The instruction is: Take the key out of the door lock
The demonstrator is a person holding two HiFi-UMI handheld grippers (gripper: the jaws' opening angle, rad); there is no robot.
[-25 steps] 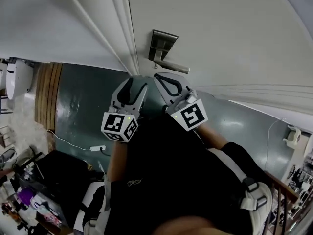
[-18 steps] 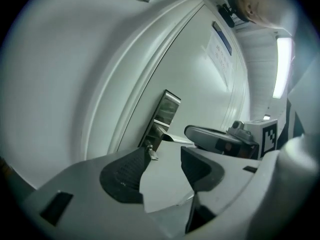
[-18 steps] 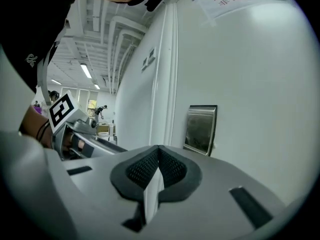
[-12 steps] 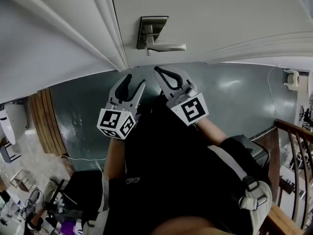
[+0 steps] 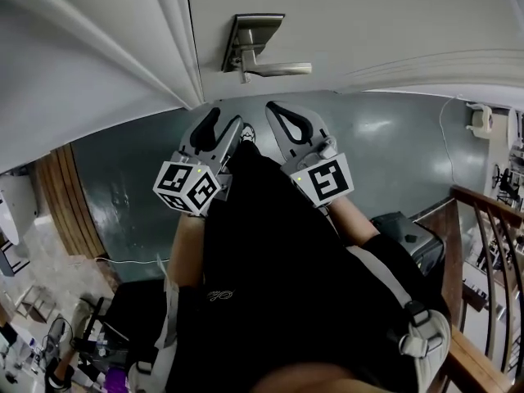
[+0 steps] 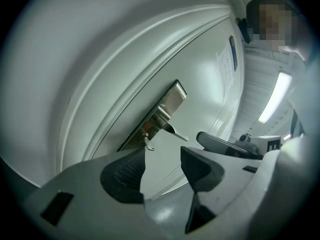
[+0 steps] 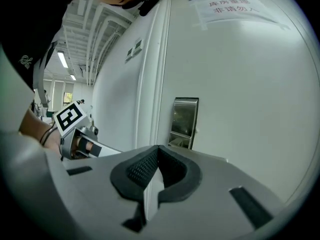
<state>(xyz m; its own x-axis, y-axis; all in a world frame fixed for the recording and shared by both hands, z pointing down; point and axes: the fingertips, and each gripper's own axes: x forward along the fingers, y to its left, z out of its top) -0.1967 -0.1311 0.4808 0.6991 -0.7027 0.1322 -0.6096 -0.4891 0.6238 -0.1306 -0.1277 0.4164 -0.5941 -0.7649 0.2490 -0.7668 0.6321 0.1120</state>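
A silver lock plate (image 5: 250,33) with a lever handle (image 5: 282,70) sits on the white door. A small key (image 6: 148,141) sticks out of the plate below the lever; in the head view it is a small stub (image 5: 243,77). My left gripper (image 5: 223,127) is open below the plate, a short way off the door; in its own view the key shows just above its left pad (image 6: 125,173), and nothing lies between the left gripper's (image 6: 162,164) pads. My right gripper (image 5: 286,119) is shut on nothing, beside the left one. The right gripper (image 7: 158,150) faces the plate (image 7: 184,115).
The door frame moulding (image 5: 176,39) runs down left of the plate. A paper notice (image 7: 227,6) hangs on the door higher up. Below are grey-green floor (image 5: 385,162), a dark box (image 5: 405,234) and a wooden railing (image 5: 483,244) at the right.
The head view swung, so the lock plate now sits above both grippers. Both grippers rose a little toward the handle. Their jaws kept the same states.
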